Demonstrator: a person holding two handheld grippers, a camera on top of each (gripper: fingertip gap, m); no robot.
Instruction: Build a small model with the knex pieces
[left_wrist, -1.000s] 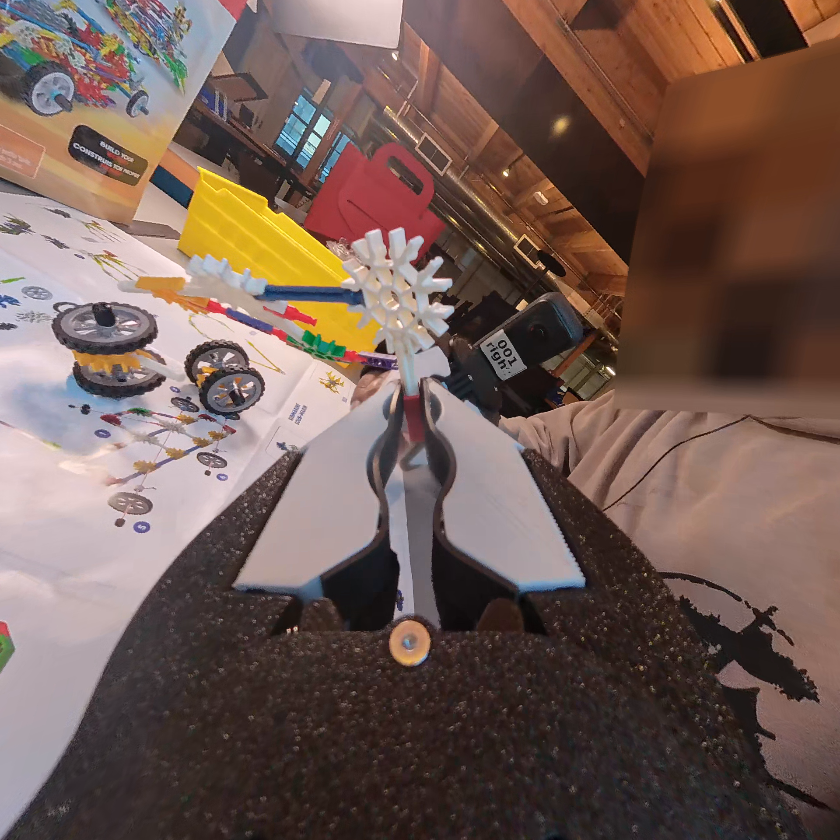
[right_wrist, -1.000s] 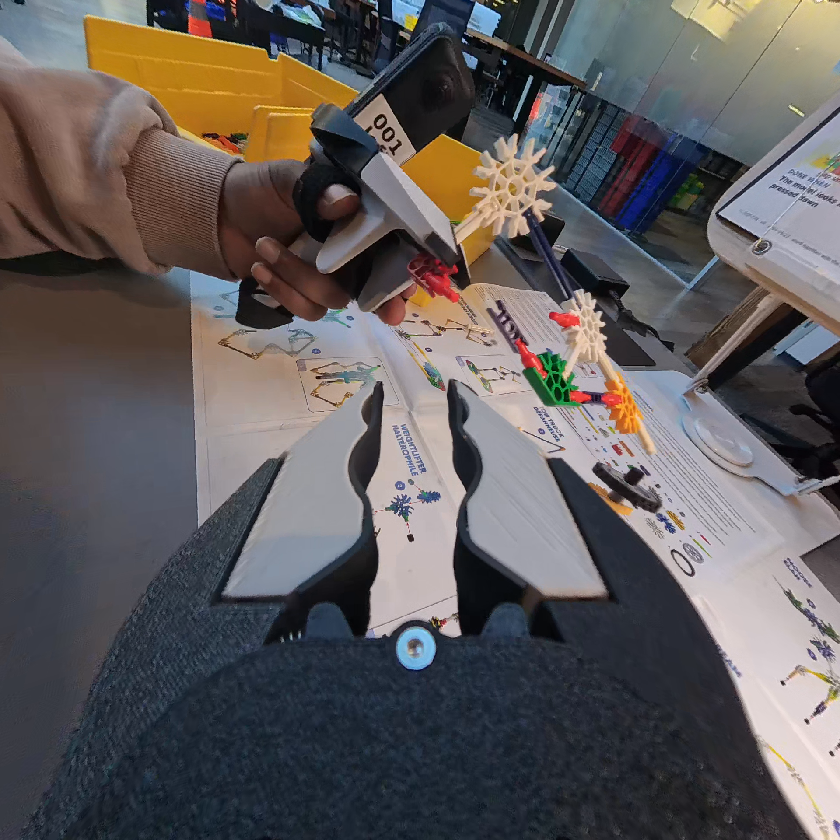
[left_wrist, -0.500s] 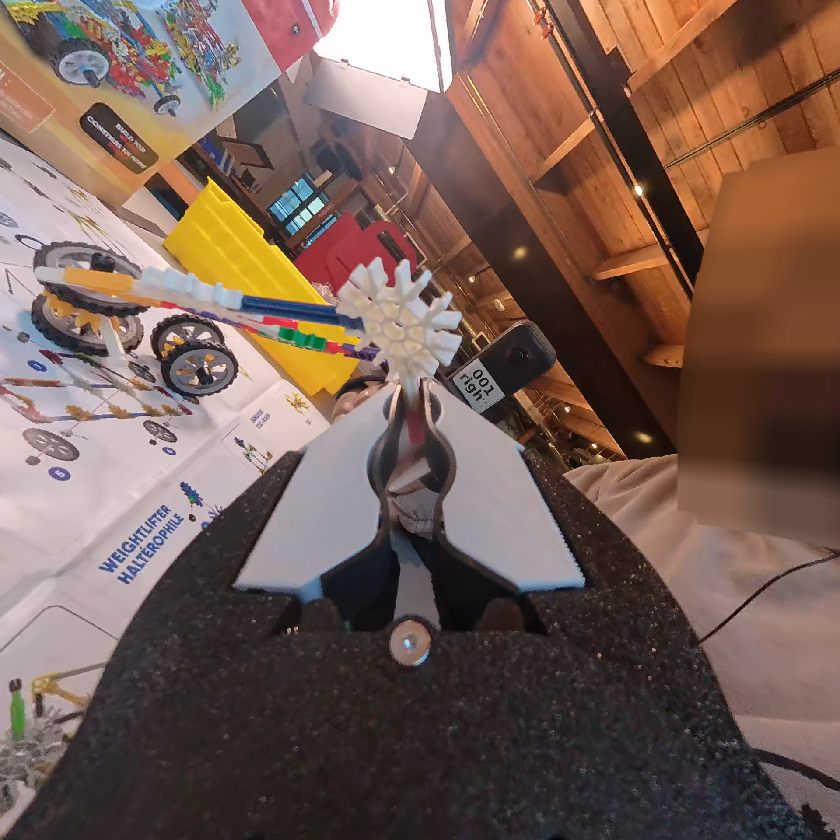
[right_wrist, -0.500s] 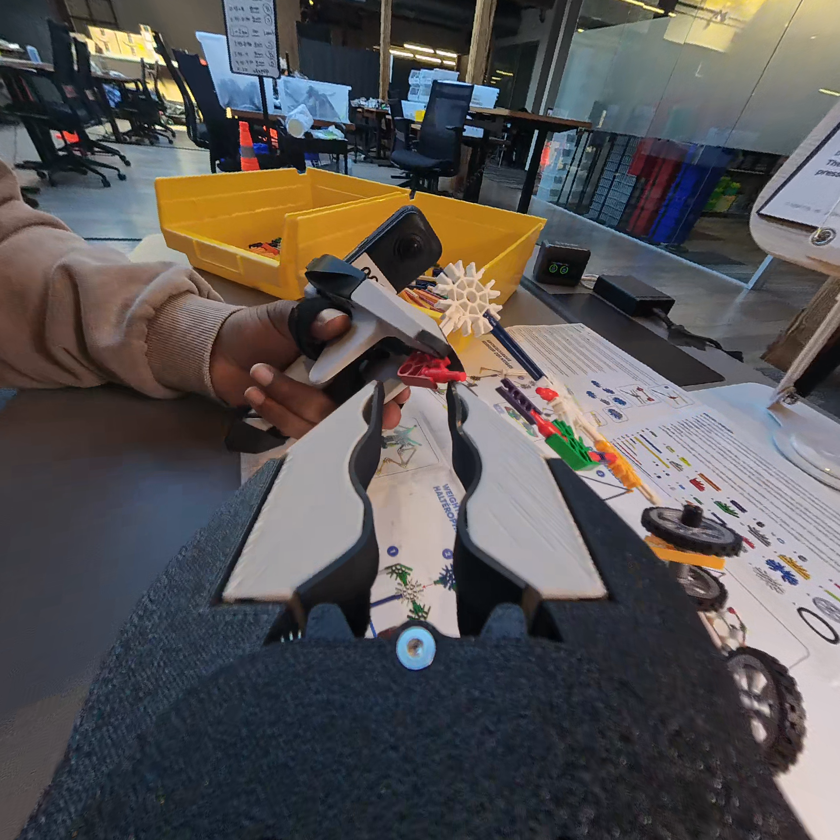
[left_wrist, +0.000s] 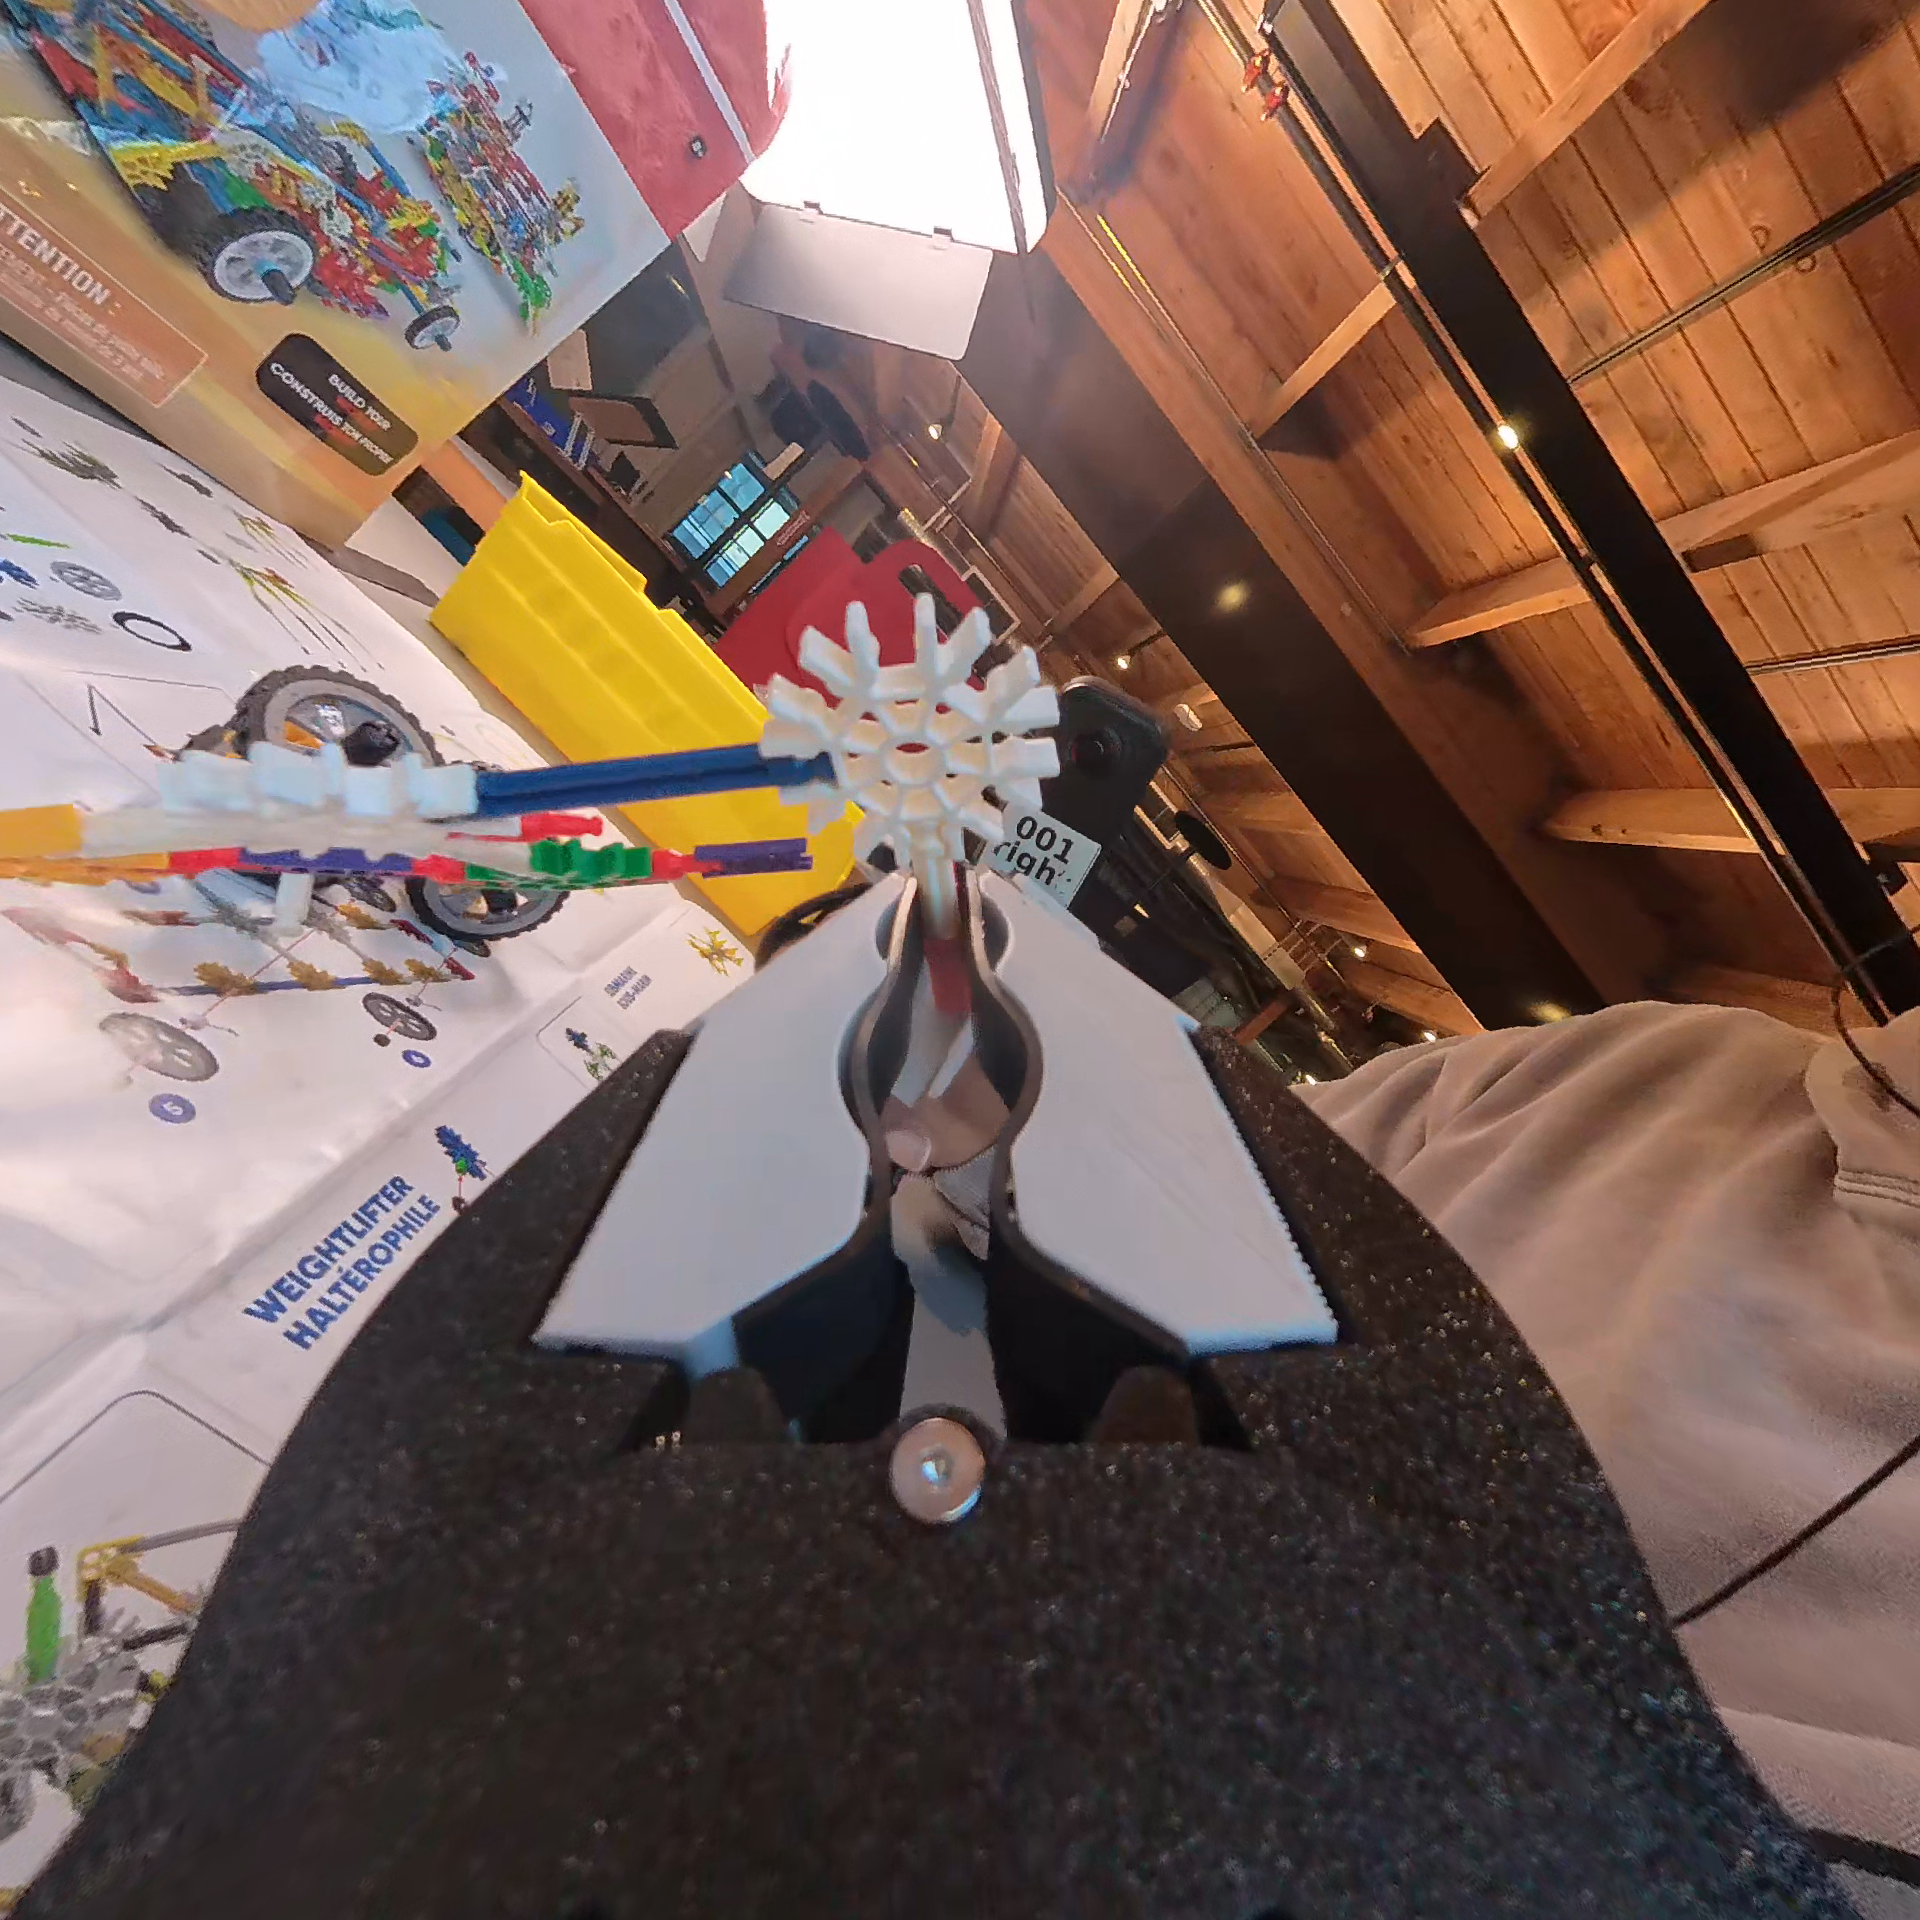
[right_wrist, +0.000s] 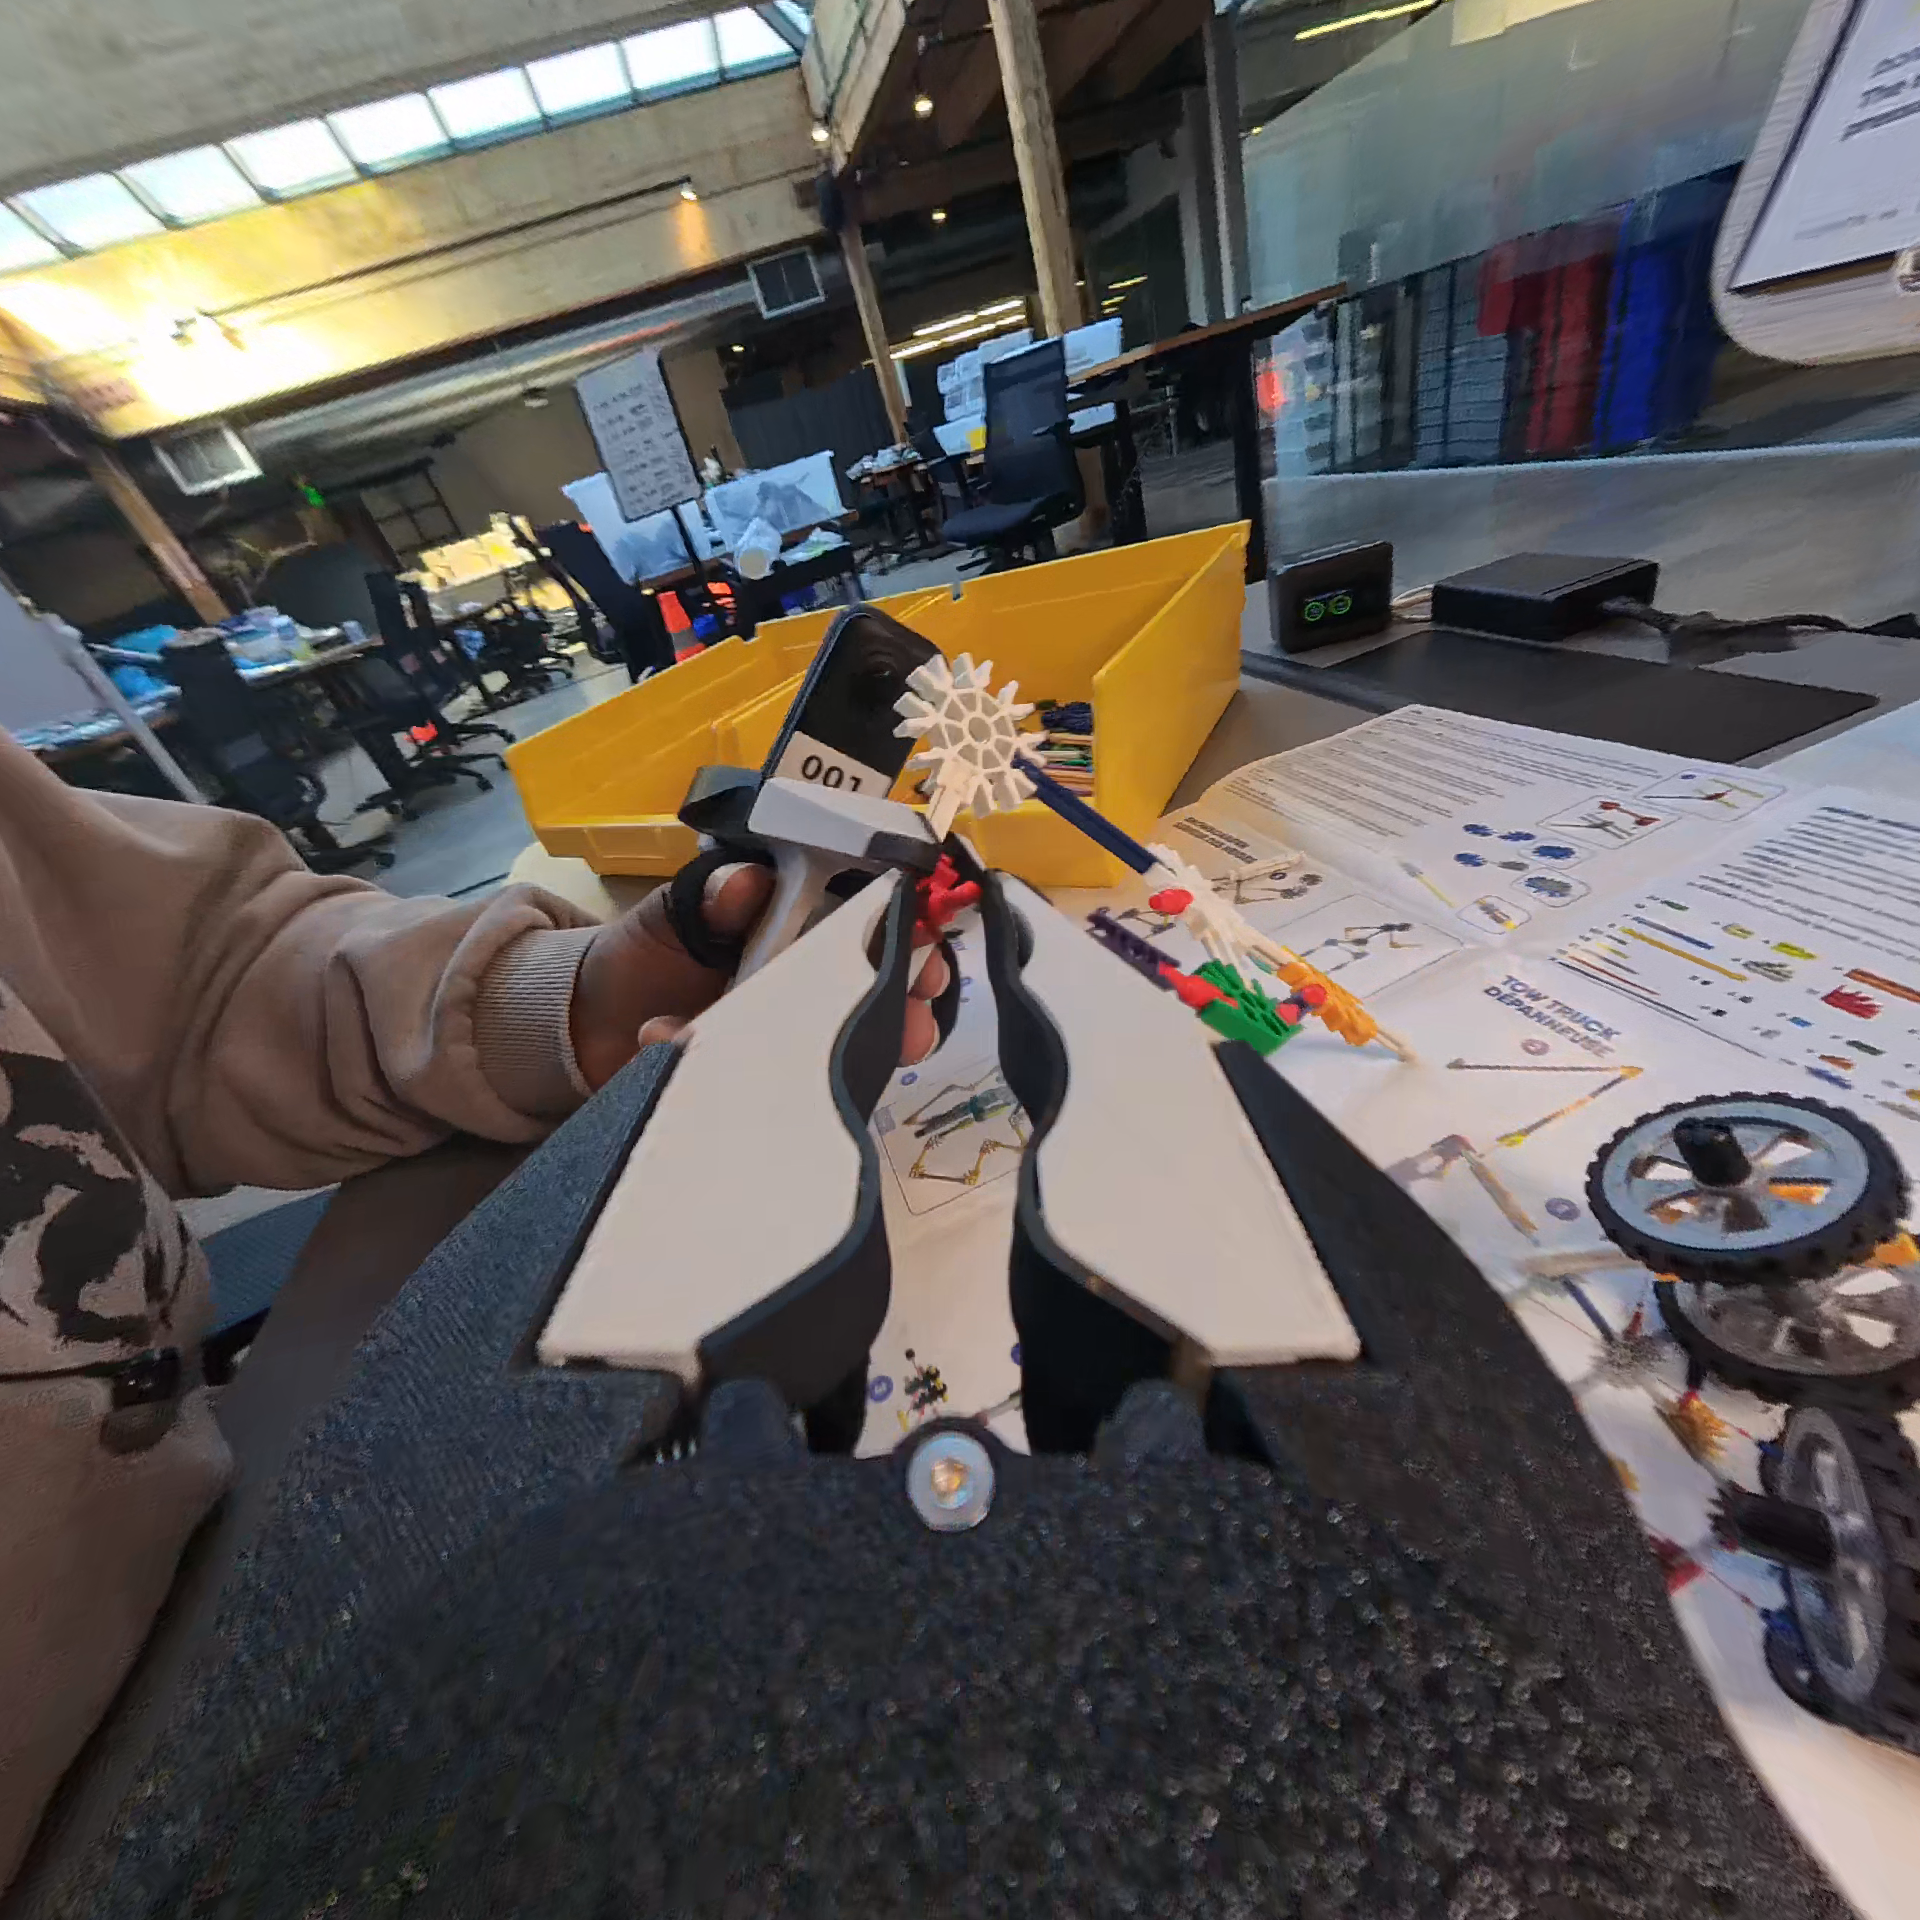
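An open-plan office or workshop floor, by the look of it. Beyond the right tongs stand rows of desks with black office chairs and a whiteboard on a stand. Above the left tongs run a timber plank ceiling and beams. Skylights stretch overhead, somewhat blurred.

1. The snowflake connector is white, on a dark blue rod.
2. The bins are yellow.
3. The wheels have black tyres and grey hubs.
4. The sleeve is beige.
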